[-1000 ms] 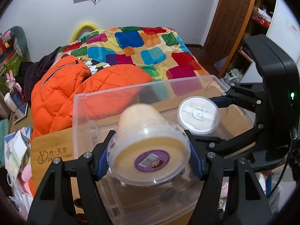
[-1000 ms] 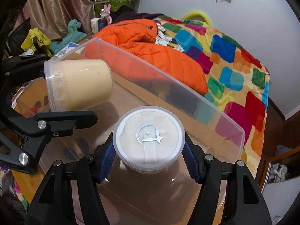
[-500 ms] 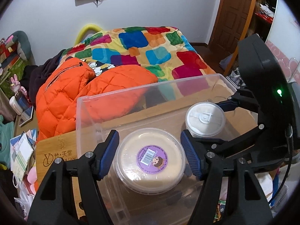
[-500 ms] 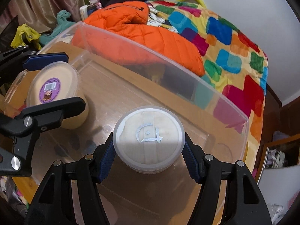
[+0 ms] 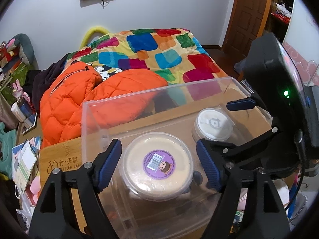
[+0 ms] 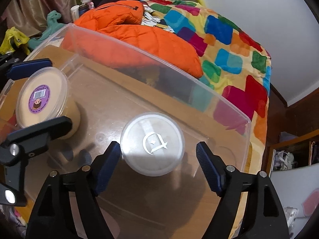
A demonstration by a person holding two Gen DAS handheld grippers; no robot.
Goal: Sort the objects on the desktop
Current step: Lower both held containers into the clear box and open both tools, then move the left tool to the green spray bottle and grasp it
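Bedroom behind: we see a patchwork quilt and an orange padded jacket heaped just past the far wall of the clear plastic bin, which sits on a wooden desktop. The bin floor is mostly bare between and beyond its two contents, with open room toward the far wall and right-hand corner.

At the bin's left end stands the cream tub, upright, purple-stickered lid facing up. Our left gripper straddles it, jaws opening, a sliver of gap showing at each blue pad; nothing gripped.

Toward the bin's right stands the white round jar, also upright, lid emblem up. Our right gripper brackets it, jaws opening; the left pad is nearly at the jar's wall, the right pad well clear.
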